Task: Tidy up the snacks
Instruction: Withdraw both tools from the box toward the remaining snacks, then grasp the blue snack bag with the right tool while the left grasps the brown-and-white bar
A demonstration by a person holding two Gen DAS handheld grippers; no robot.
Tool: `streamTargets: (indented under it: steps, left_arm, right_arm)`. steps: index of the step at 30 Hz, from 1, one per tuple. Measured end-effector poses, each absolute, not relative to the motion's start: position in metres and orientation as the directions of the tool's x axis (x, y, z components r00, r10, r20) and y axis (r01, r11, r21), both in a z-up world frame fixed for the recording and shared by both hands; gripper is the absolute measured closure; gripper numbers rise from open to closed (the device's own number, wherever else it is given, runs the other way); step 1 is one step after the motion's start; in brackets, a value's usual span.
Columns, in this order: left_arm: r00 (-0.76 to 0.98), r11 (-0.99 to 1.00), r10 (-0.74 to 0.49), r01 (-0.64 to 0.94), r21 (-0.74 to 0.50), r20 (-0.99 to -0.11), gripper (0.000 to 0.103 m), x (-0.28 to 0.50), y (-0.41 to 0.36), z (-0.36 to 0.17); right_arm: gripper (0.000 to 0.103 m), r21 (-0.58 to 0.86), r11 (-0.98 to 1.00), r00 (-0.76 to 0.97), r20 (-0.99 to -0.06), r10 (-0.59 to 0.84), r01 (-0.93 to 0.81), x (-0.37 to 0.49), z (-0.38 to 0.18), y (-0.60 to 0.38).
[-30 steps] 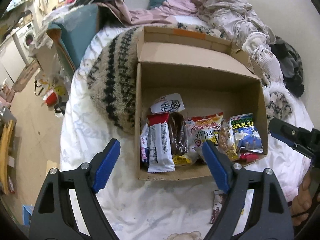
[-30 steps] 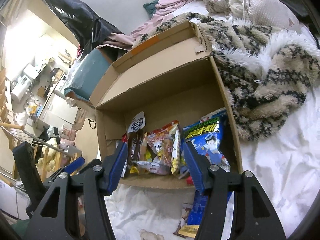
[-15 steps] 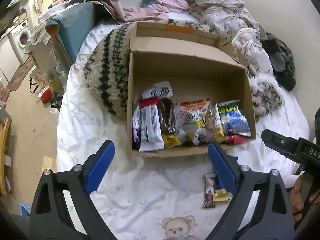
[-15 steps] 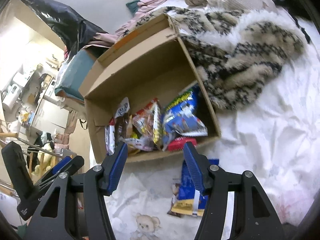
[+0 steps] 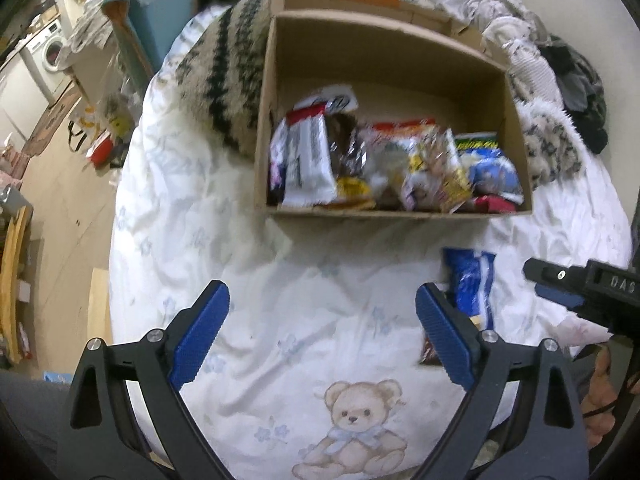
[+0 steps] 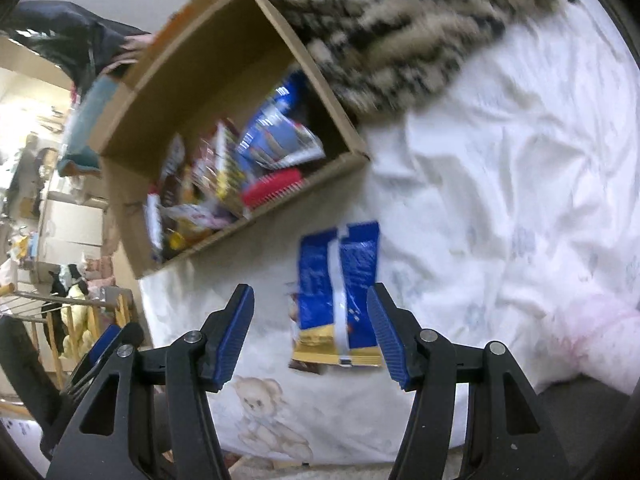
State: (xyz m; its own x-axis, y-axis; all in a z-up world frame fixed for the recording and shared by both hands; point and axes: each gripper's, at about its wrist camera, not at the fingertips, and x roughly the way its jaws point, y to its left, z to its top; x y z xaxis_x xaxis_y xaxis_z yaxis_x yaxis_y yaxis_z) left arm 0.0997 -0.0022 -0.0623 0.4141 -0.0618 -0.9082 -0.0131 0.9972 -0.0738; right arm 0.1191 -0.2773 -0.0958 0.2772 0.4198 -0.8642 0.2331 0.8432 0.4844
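Note:
An open cardboard box (image 5: 400, 216) (image 6: 224, 240) sits on the bed, packed with several snack packets (image 5: 384, 164) (image 6: 240, 160). In front of it a blue snack packet (image 5: 470, 288) (image 6: 340, 292) lies flat on the sheet, partly over a small brown packet (image 5: 430, 354) (image 6: 306, 366). My right gripper (image 6: 310, 300) (image 5: 560, 280) hovers open above the blue packet, which shows between its fingers untouched. My left gripper (image 5: 322, 304) is wide open over bare sheet, left of that packet, holding nothing.
A white sheet with a teddy-bear print (image 5: 360, 412) covers the bed. A furry patterned blanket (image 5: 224, 76) (image 6: 400, 40) lies against the box, with heaped clothes (image 5: 520, 40) behind. The bed's edge and floor (image 5: 60, 200) are at left. A hand (image 5: 600, 392) holds the right gripper.
Both grippers have drawn back from the box and tipped down toward the sheet. The blue packet now shows between the right fingers. The left jaws stand wider than before.

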Motion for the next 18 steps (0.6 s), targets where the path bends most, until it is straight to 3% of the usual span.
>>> streamTargets:
  steps: [5, 12, 18]
  left_arm:
    - [0.382, 0.995, -0.070, -0.038, -0.091, -0.922, 0.010, 0.098, 0.004, -0.075]
    - [0.355, 0.993, -0.076, -0.058, -0.103, -0.932, 0.010, 0.108, 0.007, -0.083]
    - [0.360, 0.995, -0.086, -0.014, -0.098, -0.929, 0.010, 0.109, -0.008, -0.081]
  right_arm:
    - [0.041, 0.497, 0.829, 0.260, -0.862, 0.436, 0.257, 0.121, -0.109, -0.277]
    - [0.041, 0.380, 0.892, 0.141, -0.924, 0.356, 0.243, 0.137, -0.140, -0.253]
    - [0.034, 0.293, 0.936, 0.062, -0.956, 0.286, 0.196, 0.148, -0.166, -0.231]
